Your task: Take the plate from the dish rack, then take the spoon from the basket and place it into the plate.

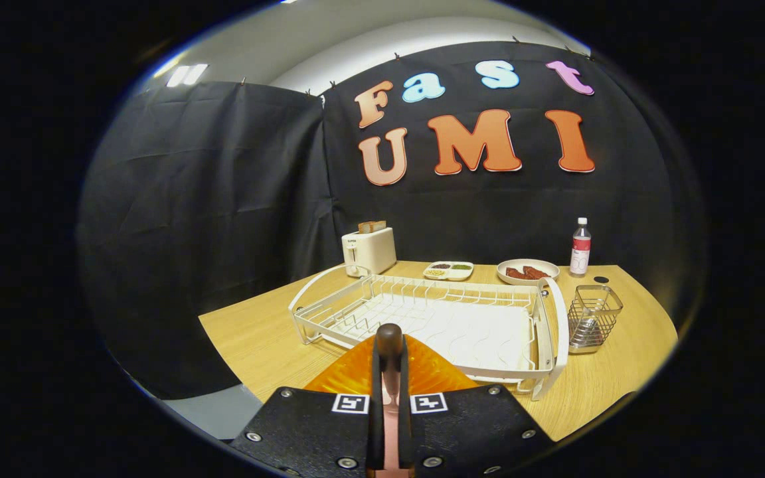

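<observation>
Quick count of the wooden table [269, 332]: 1 white wire dish rack [435, 318], 1 orange plate [356, 375] and 1 wire basket [594, 317] with what looks like 1 spoon [585, 330] inside, though it's small and hard to be sure. Along the back there's 1 white toaster [370, 250] with toast in its slots, 1 divided dish [449, 269] with 3 compartments, 1 round bowl [527, 271] of reddish food, and 1 clear bottle [580, 247]. Also 1 gripper [390, 348], its 2 fingers [390, 340] pinched together on the plate.
</observation>
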`<control>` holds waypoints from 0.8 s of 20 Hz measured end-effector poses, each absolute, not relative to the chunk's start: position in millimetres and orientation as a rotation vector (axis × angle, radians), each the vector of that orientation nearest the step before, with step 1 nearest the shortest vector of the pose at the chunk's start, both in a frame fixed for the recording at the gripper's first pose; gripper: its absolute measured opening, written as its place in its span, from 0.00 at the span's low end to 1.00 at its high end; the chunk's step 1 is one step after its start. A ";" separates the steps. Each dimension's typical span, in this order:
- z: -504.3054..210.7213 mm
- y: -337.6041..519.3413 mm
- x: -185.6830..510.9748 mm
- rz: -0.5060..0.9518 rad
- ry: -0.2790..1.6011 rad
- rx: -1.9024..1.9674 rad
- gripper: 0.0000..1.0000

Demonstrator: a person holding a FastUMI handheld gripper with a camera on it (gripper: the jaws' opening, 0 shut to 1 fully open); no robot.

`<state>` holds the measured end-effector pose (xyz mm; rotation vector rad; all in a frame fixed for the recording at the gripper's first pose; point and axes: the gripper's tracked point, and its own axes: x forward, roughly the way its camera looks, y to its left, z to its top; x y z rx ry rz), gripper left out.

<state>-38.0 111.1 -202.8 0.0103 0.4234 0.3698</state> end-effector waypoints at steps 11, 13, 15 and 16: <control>-223.3 77.6 -77.8 0.345 0.509 0.091 0.11; -227.6 75.1 -82.1 0.339 0.516 0.090 0.11; -236.0 72.6 -86.8 0.338 0.539 0.059 0.14; -237.7 72.8 -87.9 0.342 0.544 0.043 0.14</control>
